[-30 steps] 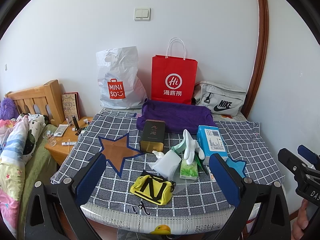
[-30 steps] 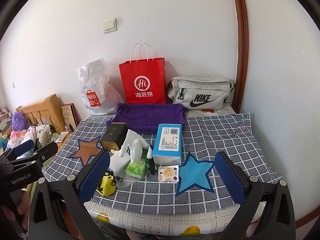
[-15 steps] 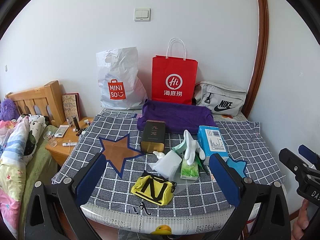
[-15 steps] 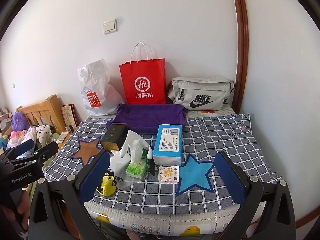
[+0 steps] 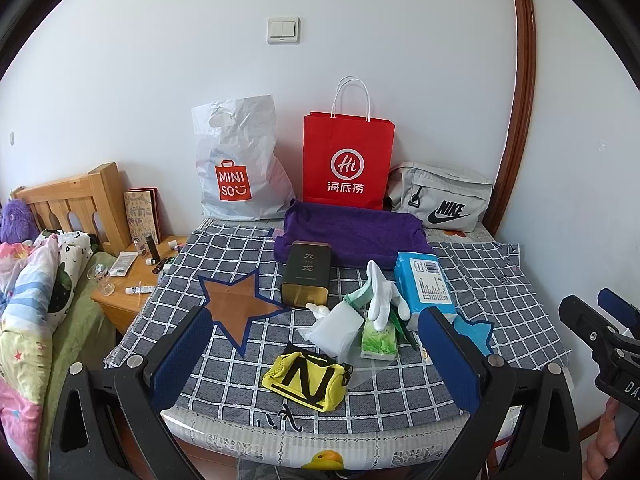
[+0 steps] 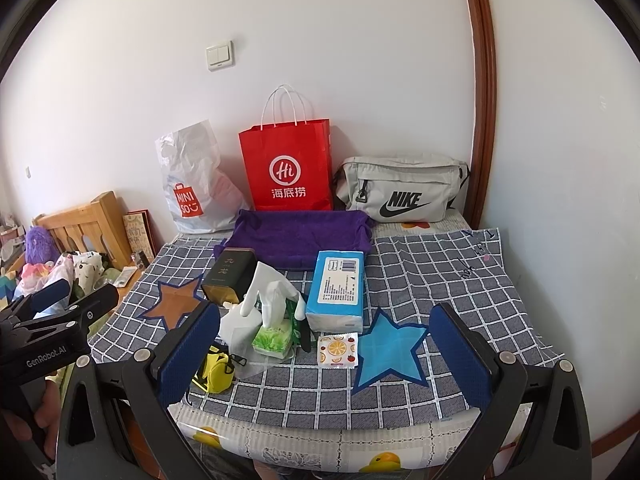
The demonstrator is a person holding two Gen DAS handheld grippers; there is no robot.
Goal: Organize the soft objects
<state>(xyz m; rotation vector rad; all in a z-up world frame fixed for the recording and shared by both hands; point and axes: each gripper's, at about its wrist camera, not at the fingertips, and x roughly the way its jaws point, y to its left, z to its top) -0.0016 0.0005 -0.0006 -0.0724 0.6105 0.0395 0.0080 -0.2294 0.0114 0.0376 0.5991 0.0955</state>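
Note:
A checked cloth covers the table (image 5: 224, 264). On it lie a yellow pouch (image 5: 306, 378), a white glove (image 6: 272, 296), a green tissue pack (image 6: 274, 340), a blue tissue pack (image 6: 338, 288), a fruit-print packet (image 6: 337, 350), a dark tin (image 5: 306, 274) and a purple cloth tray (image 6: 300, 236). My left gripper (image 5: 316, 360) is open and empty, held before the table's front edge around the pouch's line. My right gripper (image 6: 324, 356) is open and empty, in front of the packet.
A Miniso plastic bag (image 5: 240, 176), a red paper bag (image 5: 346, 164) and a grey Nike bag (image 6: 400, 190) stand against the back wall. A wooden nightstand (image 5: 128, 280) with small items and a bed (image 5: 32, 320) are on the left.

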